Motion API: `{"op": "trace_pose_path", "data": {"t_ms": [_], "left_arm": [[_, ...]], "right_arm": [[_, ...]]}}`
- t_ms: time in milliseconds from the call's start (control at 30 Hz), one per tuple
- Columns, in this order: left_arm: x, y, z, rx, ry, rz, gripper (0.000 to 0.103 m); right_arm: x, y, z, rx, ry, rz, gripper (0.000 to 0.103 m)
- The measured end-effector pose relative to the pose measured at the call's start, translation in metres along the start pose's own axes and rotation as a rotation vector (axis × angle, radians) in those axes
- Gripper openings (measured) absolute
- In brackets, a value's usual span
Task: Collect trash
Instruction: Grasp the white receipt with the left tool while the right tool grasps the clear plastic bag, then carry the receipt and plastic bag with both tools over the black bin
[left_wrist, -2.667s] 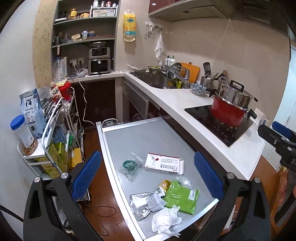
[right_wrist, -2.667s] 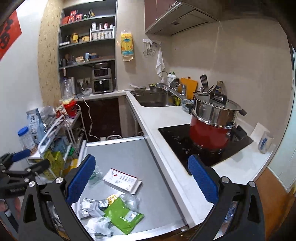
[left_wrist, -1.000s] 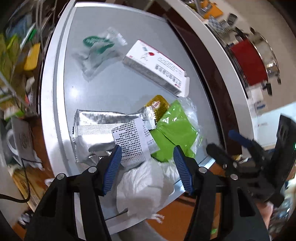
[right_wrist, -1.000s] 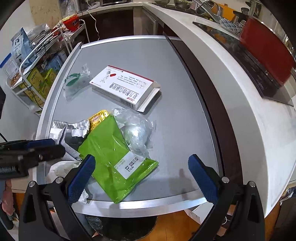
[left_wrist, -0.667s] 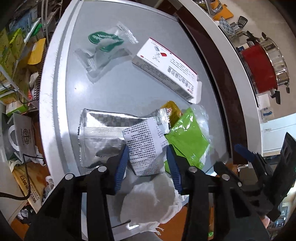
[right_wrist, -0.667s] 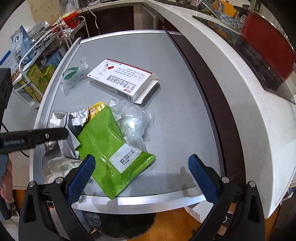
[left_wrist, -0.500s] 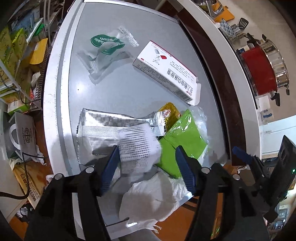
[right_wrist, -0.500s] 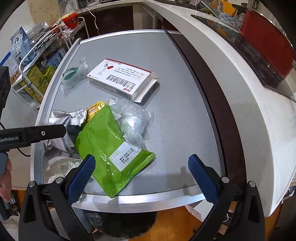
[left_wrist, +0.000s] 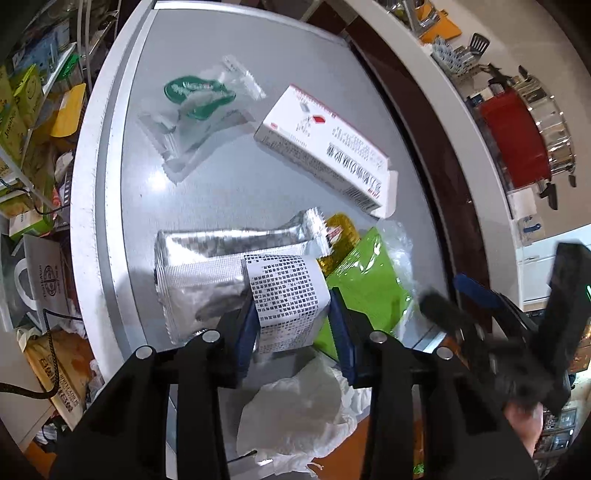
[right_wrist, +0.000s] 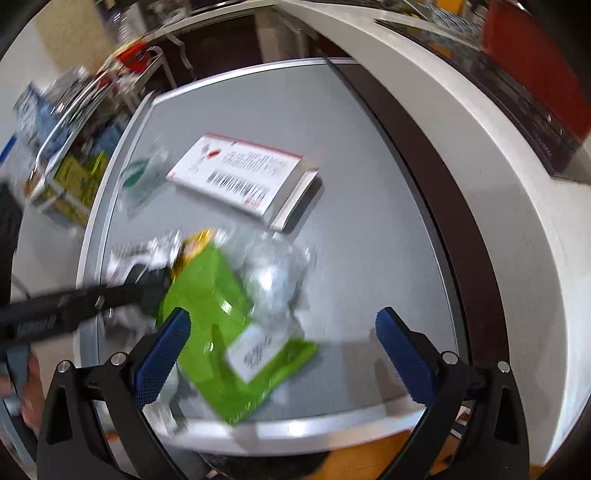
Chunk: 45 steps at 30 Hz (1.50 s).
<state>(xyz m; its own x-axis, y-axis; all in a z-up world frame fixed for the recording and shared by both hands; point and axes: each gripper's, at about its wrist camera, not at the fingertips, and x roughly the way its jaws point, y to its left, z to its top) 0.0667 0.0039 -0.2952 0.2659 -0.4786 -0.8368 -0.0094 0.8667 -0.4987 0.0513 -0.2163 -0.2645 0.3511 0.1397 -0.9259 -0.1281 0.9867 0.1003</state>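
Trash lies on a grey metal table (left_wrist: 229, 192). My left gripper (left_wrist: 291, 314) is shut on a white printed receipt (left_wrist: 286, 291) that lies over a silver foil wrapper (left_wrist: 207, 262). A crumpled white tissue (left_wrist: 295, 413) lies below it at the table's near edge. A green pouch (right_wrist: 225, 321) lies beside a crumpled clear plastic bag (right_wrist: 273, 273) and a gold wrapper (left_wrist: 338, 236). My right gripper (right_wrist: 284, 354) is open, hovering over the green pouch. A white medicine box (right_wrist: 240, 173) and a clear packet with green print (left_wrist: 199, 99) lie farther back.
A white counter (right_wrist: 461, 155) with a black hob and red pot (left_wrist: 517, 144) runs along the right. A wire rack (right_wrist: 62, 147) of packaged goods stands left of the table. Bags and a cable lie on the floor (left_wrist: 48, 332) at left.
My left gripper's jaws have closed onto the printed receipt. My right gripper has moved fast and closer to the green pouch; its view is blurred.
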Motion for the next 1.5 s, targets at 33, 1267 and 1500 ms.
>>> {"op": "trace_pose_path", "data": {"t_ms": [33,1267,1500], "left_arm": [[-0.002,0.001,0.001,0.0,-0.004,0.0,0.038],[-0.037,-0.025,0.003,0.141,-0.078,-0.01,0.038],[-0.071,-0.044,0.008,0.228,-0.187,0.037,0.037]], "right_arm": [[0.004,-0.001,0.004,0.014,0.005,0.005,0.087],[-0.019,-0.011,0.02,0.046,-0.055,0.082,0.036],[-0.063,-0.008,0.023,0.035,-0.152,0.099,0.036]]}}
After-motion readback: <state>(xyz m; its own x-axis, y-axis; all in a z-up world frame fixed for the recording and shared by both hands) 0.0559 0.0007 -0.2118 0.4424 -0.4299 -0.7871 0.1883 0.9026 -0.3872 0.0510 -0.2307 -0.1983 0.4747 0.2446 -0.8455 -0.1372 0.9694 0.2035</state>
